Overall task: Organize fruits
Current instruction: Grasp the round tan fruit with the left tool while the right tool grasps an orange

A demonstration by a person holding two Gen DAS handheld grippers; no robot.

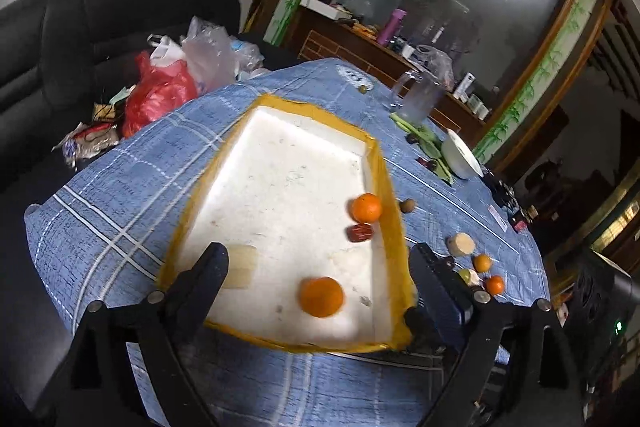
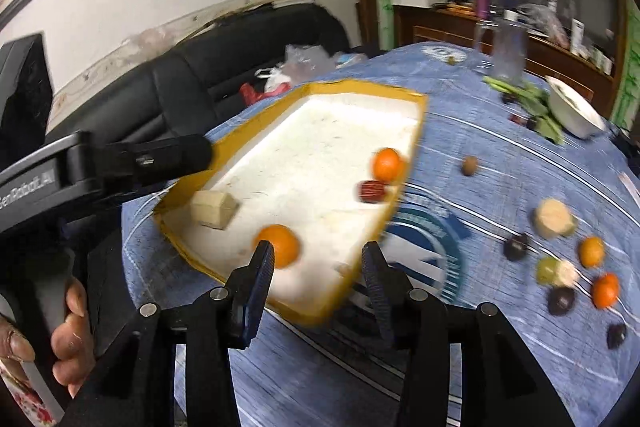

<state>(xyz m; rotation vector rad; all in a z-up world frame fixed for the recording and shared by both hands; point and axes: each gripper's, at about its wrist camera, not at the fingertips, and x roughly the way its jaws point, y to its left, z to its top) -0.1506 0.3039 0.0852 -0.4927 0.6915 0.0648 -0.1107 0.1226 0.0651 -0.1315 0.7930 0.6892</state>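
Both grippers empty: left gripper (image 1: 316, 269) jaws wide apart, right gripper (image 2: 318, 259) jaws partly apart. Tray (image 2: 416, 131) mid-frame holds two oranges (image 1: 321, 297), a red date (image 1: 362, 233), a pale block (image 2: 214, 209). Loose fruits (image 2: 591, 251) lower right; approach each squarely, close gently.

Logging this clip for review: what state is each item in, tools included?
Left tool: open, nothing held.
Right tool: open, nothing held.
Tray: flat on the tablecloth, holding two oranges, a red fruit, a pale block.
Near orange: loose in tray.
Far orange: in tray, by the red fruit.
Pale block: in tray.
White bowl: tilted.
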